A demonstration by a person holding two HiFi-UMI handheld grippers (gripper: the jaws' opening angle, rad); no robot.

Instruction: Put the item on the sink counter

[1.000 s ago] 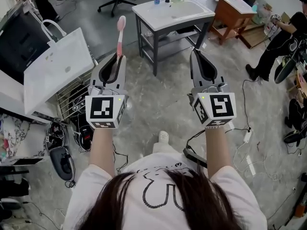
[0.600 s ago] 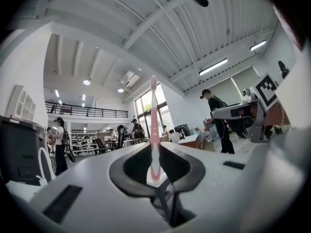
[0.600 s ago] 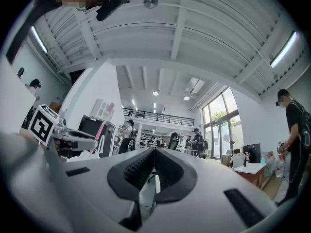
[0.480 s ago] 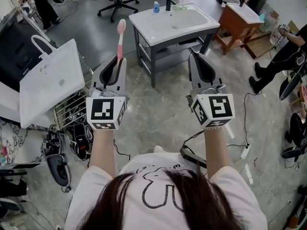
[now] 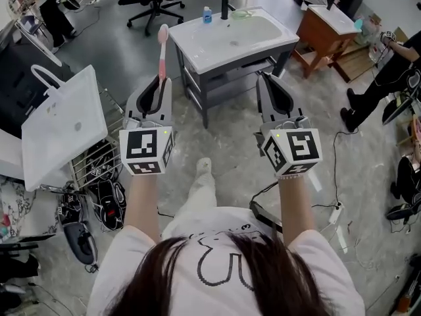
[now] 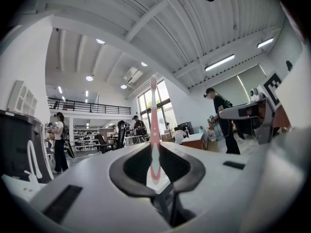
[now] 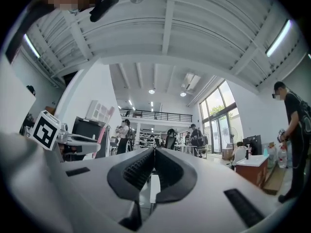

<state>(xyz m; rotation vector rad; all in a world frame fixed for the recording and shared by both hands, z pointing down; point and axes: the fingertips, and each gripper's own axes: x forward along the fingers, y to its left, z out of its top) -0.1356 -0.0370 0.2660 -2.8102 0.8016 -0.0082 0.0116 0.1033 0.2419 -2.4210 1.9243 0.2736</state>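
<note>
Clamping one pink toothbrush [image 5: 162, 50], left hand-held gripper [image 5: 160, 84]; right hand-held gripper [image 5: 266, 79] closed, empty; one sink counter [image 5: 223, 45].

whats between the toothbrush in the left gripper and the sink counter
Only bare grey floor separates the pink toothbrush, clamped in the left gripper, from the sink counter; the head view shows it.

Pink toothbrush [image 5: 162, 50] upright, handle pinched in left gripper [image 5: 159, 79]; white sink counter [image 5: 191, 45] ahead, well apart.
</note>
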